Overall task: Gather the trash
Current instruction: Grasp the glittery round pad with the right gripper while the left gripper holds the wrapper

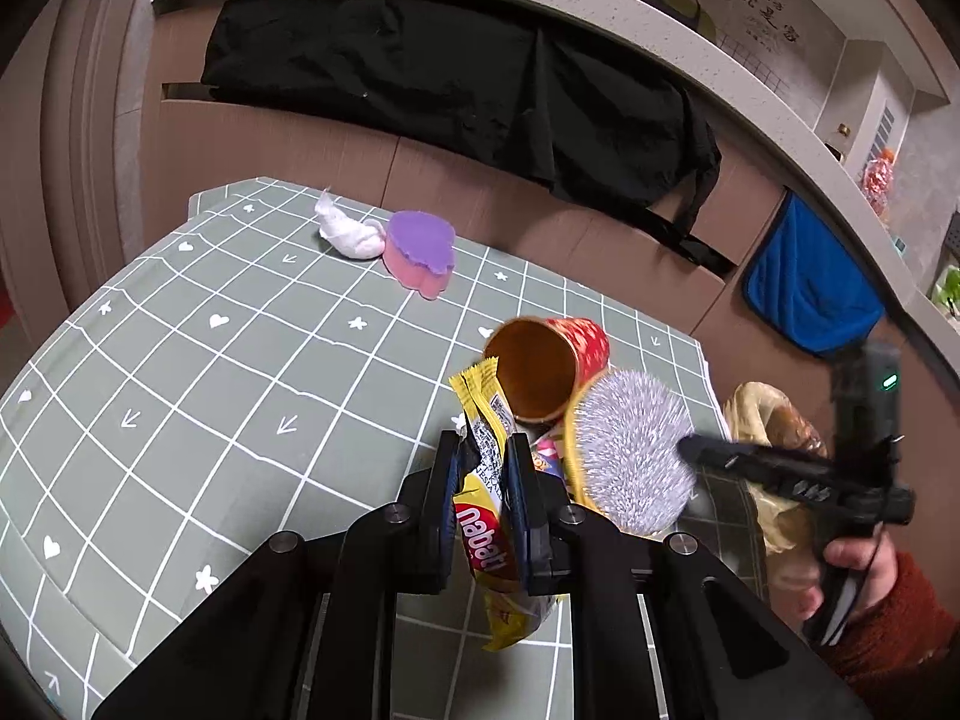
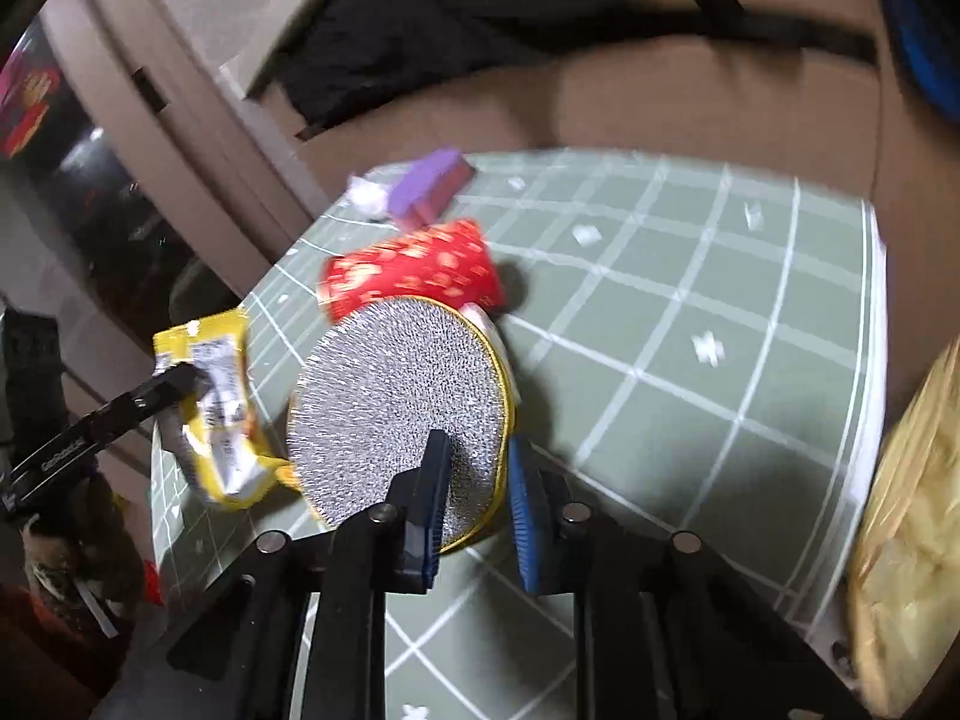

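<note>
Checked table (image 1: 180,360): one wrapper (image 1: 480,516), one cup (image 1: 546,366).

Your left wrist view is sharp and evenly lit by soft indoor light, with no harsh glare; only the scrubber (image 1: 630,450) smears with motion. Your right wrist view is blurred throughout: the cup (image 2: 414,270), the wrapper (image 2: 219,402) and the tablecloth (image 2: 690,312) grid are all soft. Both pictures bow strongly at the fisheye edges and go black in the corners. Shadows beneath things are faint.
</note>
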